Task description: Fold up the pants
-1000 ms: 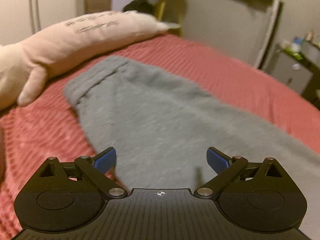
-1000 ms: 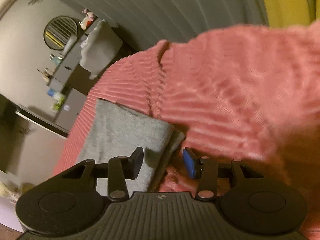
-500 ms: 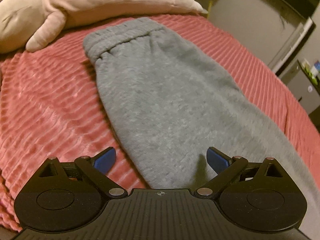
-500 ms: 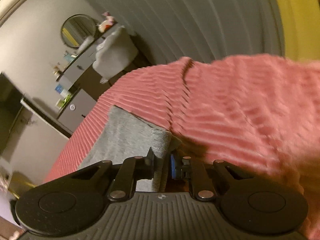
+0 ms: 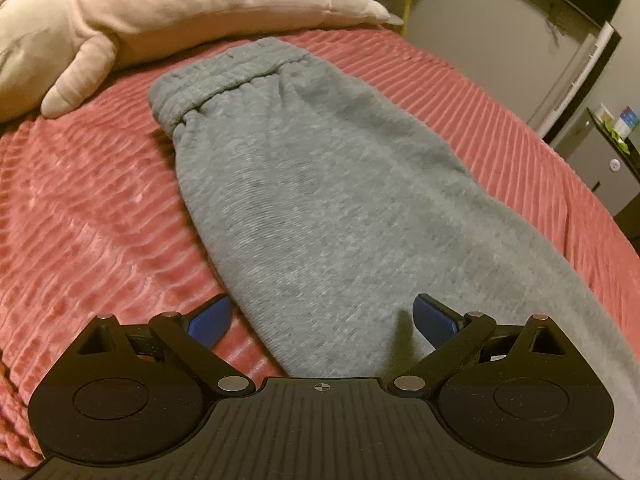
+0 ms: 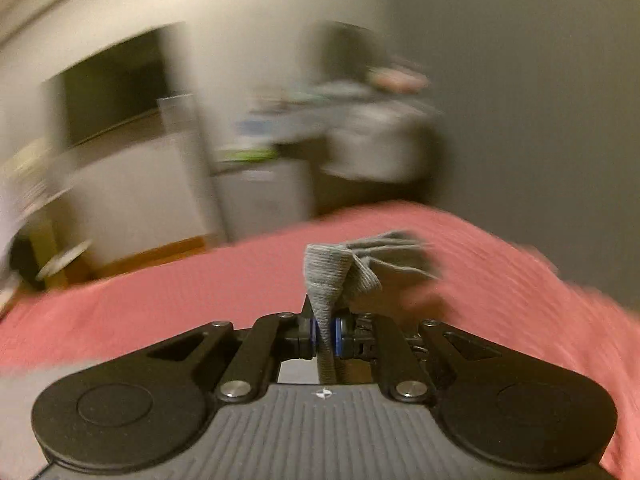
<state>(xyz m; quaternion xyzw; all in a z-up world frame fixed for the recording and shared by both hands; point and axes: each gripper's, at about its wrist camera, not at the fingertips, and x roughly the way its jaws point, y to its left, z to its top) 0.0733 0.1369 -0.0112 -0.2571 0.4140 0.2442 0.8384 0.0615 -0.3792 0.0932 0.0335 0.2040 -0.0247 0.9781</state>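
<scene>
Pants (image 5: 320, 184): lying lengthwise on the red bedspread (image 5: 80, 208), waistband towards the plush pillow (image 5: 168, 12).
Left gripper (image 5: 322, 316): hovering spread wide, holding nothing.
Right gripper (image 6: 326, 334): pinching the grey cuff (view blurring).
Handling: looking soft, limp; the hem is offering the best hold.

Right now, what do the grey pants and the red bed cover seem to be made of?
Grey pants: probably a soft, matte fleece knit; fine ribbing shows at the cuff pinched in the right tool.
Red bed cover: likely plush fabric, with raised ribs and a slight sheen.
</scene>
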